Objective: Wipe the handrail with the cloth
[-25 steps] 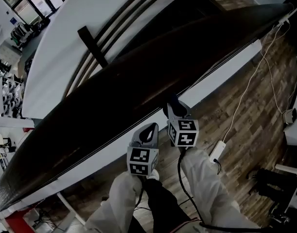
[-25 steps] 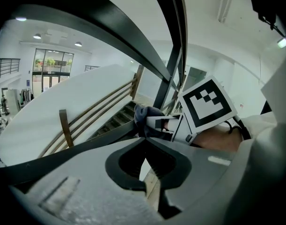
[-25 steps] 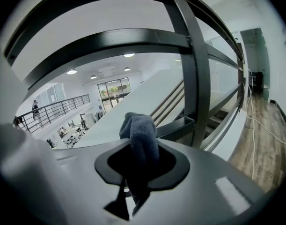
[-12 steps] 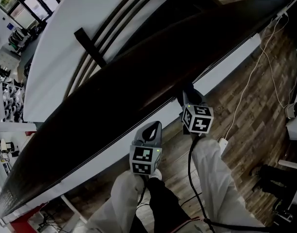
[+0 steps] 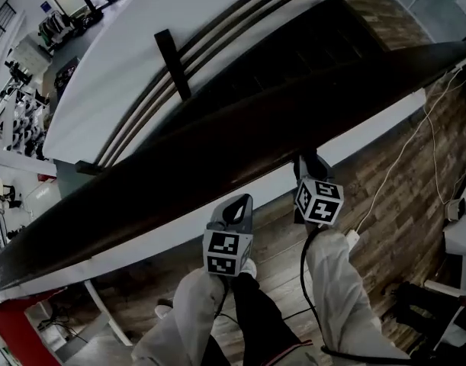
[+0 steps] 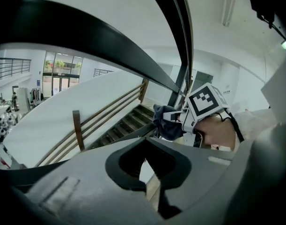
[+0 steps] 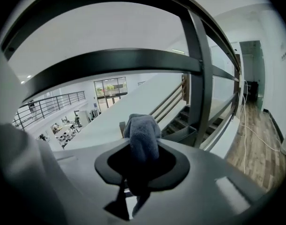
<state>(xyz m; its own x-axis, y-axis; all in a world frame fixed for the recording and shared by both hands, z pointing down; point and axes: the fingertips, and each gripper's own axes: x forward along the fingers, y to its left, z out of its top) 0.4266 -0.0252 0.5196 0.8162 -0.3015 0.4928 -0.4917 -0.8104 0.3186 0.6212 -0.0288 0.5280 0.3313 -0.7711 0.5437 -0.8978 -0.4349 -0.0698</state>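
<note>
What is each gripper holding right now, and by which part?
Right gripper: the grey cloth, pinched at one bunched end between the jaws. Left gripper: nothing, jaws shut.

The cloth is grey-blue (darker down between the jaws). The handrail is dark brown, nearly black. The grey left gripper and right gripper carry black-and-white square markers. The floor shows brown wood planks.

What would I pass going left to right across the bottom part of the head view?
Red object → left gripper → right gripper, its fingers shut on the cloth → white plug on the wooden floor.
</note>
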